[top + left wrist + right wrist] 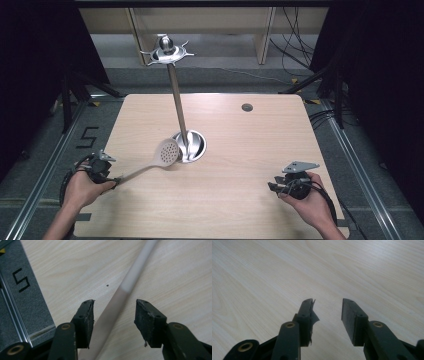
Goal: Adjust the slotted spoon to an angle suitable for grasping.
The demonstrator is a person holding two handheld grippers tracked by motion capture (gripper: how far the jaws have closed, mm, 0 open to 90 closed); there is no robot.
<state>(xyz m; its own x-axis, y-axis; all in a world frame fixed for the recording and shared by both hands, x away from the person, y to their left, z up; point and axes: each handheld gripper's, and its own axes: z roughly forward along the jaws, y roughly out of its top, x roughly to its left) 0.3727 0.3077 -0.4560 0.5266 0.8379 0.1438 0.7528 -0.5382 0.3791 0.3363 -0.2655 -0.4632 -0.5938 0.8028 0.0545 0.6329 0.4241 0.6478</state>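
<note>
The slotted spoon point(159, 158) lies on the table point(235, 150) with its head beside the base of the hanging rack point(189, 146), its handle between the parted, untouching jaws of the left gripper point(113, 312), while the right gripper point(327, 315) gapes empty, so hanging seems undone.

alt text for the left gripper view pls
The left hand-held gripper stands open over a pale wooden table, with the skimmer's handle running slantwise between its two black pads without touching either. At the left edge lies grey floor with a metal rail and a black mark.
</note>
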